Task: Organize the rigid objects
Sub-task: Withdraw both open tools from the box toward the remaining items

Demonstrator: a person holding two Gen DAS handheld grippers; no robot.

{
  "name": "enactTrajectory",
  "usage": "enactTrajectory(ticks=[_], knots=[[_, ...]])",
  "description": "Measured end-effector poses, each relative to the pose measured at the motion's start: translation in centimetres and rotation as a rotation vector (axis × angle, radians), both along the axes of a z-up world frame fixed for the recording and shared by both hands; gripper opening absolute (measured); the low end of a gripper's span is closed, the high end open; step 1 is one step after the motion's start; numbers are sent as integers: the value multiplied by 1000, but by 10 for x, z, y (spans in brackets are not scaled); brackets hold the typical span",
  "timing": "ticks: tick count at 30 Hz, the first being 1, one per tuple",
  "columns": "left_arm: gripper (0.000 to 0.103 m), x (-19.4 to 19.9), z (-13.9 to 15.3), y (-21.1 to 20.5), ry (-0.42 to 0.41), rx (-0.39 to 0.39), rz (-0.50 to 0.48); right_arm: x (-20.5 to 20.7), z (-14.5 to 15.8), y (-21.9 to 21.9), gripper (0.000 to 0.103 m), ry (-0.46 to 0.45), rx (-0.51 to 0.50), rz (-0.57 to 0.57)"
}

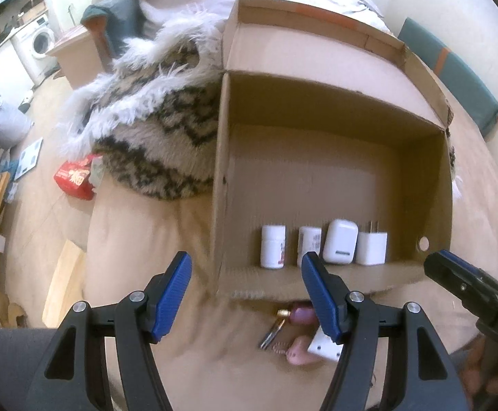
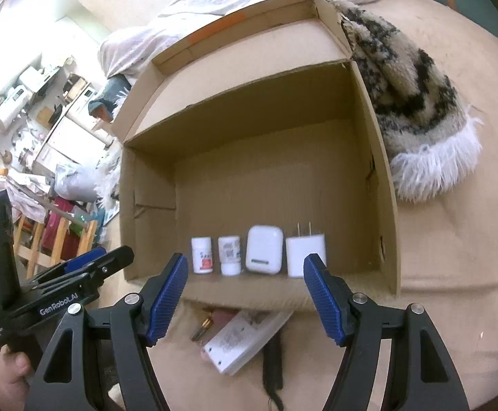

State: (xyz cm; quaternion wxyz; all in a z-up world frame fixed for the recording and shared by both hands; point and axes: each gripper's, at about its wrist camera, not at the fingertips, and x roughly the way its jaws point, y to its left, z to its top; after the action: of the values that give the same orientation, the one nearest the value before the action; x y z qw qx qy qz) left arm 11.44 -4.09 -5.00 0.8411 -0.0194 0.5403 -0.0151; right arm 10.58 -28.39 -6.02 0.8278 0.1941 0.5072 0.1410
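Lived-in home: bed [image 1: 139, 257], washing machine [image 1: 43, 39]

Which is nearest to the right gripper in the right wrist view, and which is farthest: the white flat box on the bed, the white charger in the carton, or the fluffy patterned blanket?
1. White flat box: on the bed, just below and between the fingers of the right gripper.
2. White charger: inside the carton, by its near wall.
3. Fluffy patterned blanket: beyond the carton, upper right.

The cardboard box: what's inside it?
Inside the cardboard box, four white things line the near wall: two small bottles, an earbud case, a charger plug. Their bases are hidden.
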Motion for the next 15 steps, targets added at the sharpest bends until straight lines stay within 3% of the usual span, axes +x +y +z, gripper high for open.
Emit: enactTrajectory(ticks=[15], knots=[[64,-37,-27,33,55,-25,100,-44,-15,-19,74,84,43,-79]])
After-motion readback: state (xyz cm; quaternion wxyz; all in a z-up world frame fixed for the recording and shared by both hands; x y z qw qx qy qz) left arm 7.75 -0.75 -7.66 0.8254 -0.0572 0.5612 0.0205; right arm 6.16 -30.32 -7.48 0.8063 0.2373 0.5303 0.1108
